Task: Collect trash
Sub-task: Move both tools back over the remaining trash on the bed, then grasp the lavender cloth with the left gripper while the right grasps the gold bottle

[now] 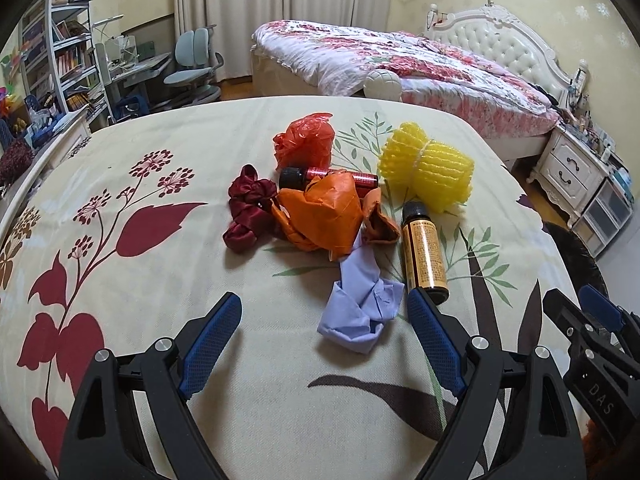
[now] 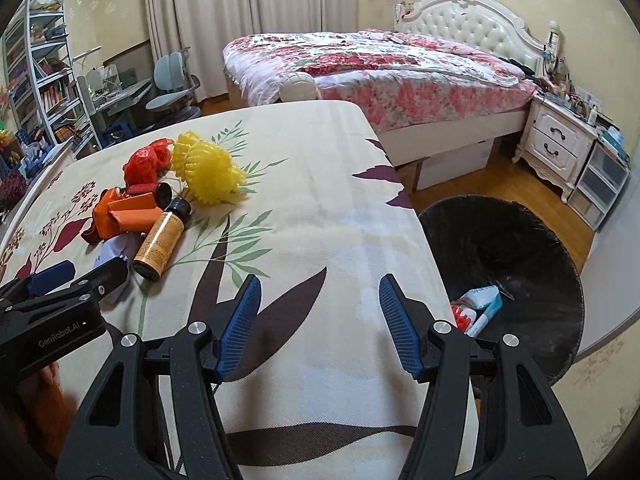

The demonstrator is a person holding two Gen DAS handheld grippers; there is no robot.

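Trash lies in a pile on the floral tablecloth point(image 1: 140, 280): lavender crumpled paper point(image 1: 360, 312), orange paper point(image 1: 324, 216), a gold bottle point(image 1: 424, 256), a red bottle point(image 1: 332, 178), a red plastic bag point(image 1: 304, 140), yellow foam netting point(image 1: 428, 164) and dark red cloth point(image 1: 248, 212). My left gripper point(image 1: 324, 316) is open, its fingers on either side of the lavender paper. My right gripper point(image 2: 320, 312) is open and empty over the table's right part. A black-lined bin point(image 2: 520, 264) stands beside the table's right edge.
The bin holds a small carton point(image 2: 480, 304). Behind the table are a bed point(image 2: 380, 72), a white nightstand point(image 2: 560, 144), a desk with a blue chair point(image 1: 192, 64) and a bookshelf point(image 1: 60, 48). My right gripper also shows in the left wrist view point(image 1: 592, 320).
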